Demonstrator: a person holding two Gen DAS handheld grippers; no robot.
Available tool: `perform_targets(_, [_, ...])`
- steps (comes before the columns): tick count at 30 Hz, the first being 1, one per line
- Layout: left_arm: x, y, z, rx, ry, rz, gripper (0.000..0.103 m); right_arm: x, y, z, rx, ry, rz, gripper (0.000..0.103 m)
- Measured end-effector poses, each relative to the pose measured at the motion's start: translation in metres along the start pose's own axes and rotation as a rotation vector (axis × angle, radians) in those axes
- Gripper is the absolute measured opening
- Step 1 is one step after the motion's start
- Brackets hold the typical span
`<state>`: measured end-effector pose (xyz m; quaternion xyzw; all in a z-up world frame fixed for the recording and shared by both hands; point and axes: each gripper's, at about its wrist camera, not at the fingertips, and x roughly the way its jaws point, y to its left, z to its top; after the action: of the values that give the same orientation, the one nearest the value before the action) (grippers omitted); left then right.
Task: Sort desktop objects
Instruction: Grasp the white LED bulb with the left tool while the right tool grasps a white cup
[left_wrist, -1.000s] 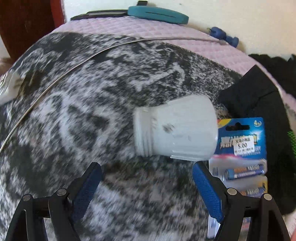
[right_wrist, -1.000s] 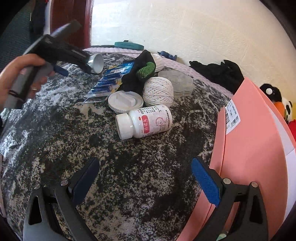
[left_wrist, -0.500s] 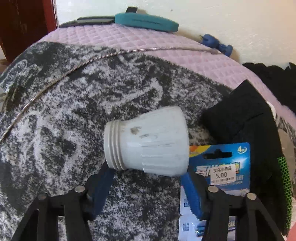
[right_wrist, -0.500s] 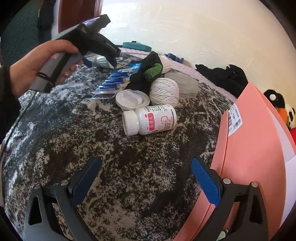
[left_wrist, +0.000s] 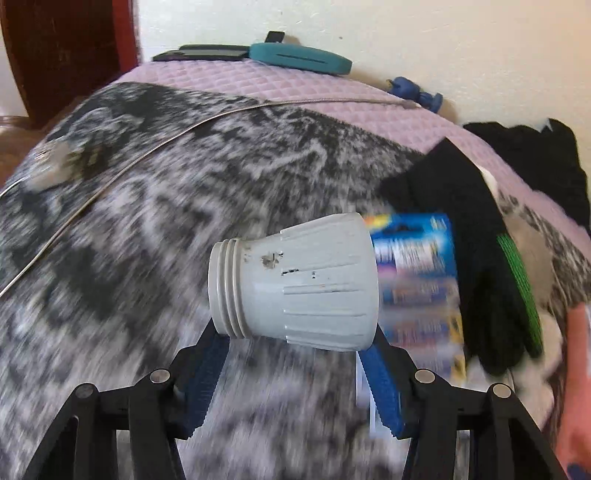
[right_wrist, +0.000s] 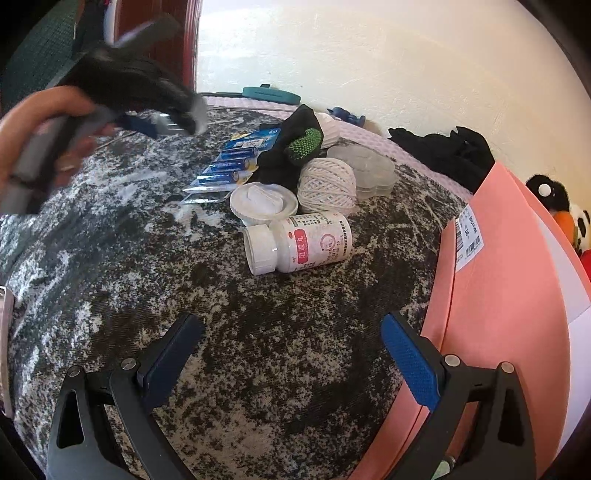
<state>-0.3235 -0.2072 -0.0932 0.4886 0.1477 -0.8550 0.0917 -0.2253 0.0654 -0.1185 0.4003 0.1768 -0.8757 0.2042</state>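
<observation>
ribbed grey cap (left_wrist: 295, 291) lifted, left gripper (left_wrist: 295, 373) clamped

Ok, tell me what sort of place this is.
Probably a bedroom or living room at home, not a workshop. The objects lie on a mottled black-and-white blanket over a quilted lilac pad against a plain wall; plush toys sit at the right, and black clothing is heaped behind.

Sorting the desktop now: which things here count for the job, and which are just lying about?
Job:
grey lamp base in left tongs
pill bottle
twine ball
battery pack
white lid
pink bin

Lying about:
teal case
plush toys
</observation>
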Motion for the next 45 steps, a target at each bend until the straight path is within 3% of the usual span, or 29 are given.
perform_targets(8, [-0.073,0.001,-0.1,0.035,-0.019,0.006,0.061,0.012,-0.002,0.001,0.05,0.01,-0.007,0.101])
perform_targets(13, [-0.099,0.016,-0.138,-0.041,-0.001,-0.052,0.061,0.017,0.0,0.011,0.08,0.015,-0.015,0.1])
perform_targets(15, [-0.108,0.016,-0.146,-0.002,-0.008,-0.047,0.061,0.009,0.0,0.026,0.101,0.005,0.022,0.099])
perform_targets(18, [-0.118,0.022,-0.151,0.033,-0.018,-0.036,0.061,-0.007,-0.009,0.074,0.173,-0.058,0.048,0.098])
perform_targets(19, [-0.118,0.024,-0.152,0.034,-0.017,-0.038,0.061,-0.008,-0.013,0.093,0.197,-0.073,0.036,0.095])
perform_targets(20, [-0.118,0.029,-0.152,0.03,-0.017,-0.034,0.061,-0.005,-0.019,0.114,0.223,-0.079,0.014,0.082])
perform_targets(21, [-0.117,0.032,-0.153,0.026,-0.012,-0.027,0.061,0.003,-0.025,0.134,0.242,-0.071,-0.014,0.071])
perform_targets(22, [-0.114,0.035,-0.152,0.02,-0.004,-0.02,0.061,0.016,-0.031,0.152,0.246,-0.058,-0.054,0.068])
perform_targets(26, [-0.112,0.034,-0.148,0.021,0.001,-0.025,0.061,0.085,-0.05,0.204,0.229,0.021,-0.202,0.067])
perform_targets(30, [-0.118,0.028,-0.146,0.061,-0.021,-0.037,0.061,0.153,-0.052,0.217,0.189,0.149,-0.279,0.069])
perform_targets(31, [-0.117,0.03,-0.146,0.059,-0.018,-0.038,0.061,0.167,-0.047,0.215,0.176,0.194,-0.258,0.069])
perform_targets(34, [-0.111,0.04,-0.147,0.041,0.006,-0.042,0.061,0.174,-0.013,0.213,0.124,0.215,-0.004,0.069])
perform_targets(35, [-0.108,0.043,-0.148,0.032,0.017,-0.04,0.061,0.168,-0.001,0.214,0.088,0.191,0.097,0.07])
perform_targets(36, [-0.106,0.046,-0.149,0.025,0.024,-0.036,0.061,0.159,0.005,0.218,0.062,0.152,0.172,0.078])
perform_targets(37, [-0.104,0.048,-0.15,0.022,0.029,-0.031,0.061,0.152,0.003,0.222,0.077,0.112,0.203,0.084])
perform_targets(38, [-0.103,0.049,-0.15,0.022,0.03,-0.026,0.061,0.146,-0.007,0.228,0.142,0.078,0.2,0.089])
perform_targets(41, [-0.101,0.051,-0.15,0.02,0.032,-0.012,0.061,0.153,-0.045,0.243,0.362,0.079,0.132,0.091])
perform_targets(45, [-0.098,0.053,-0.147,0.007,0.03,-0.008,0.061,0.184,-0.068,0.257,0.458,0.147,0.066,0.09])
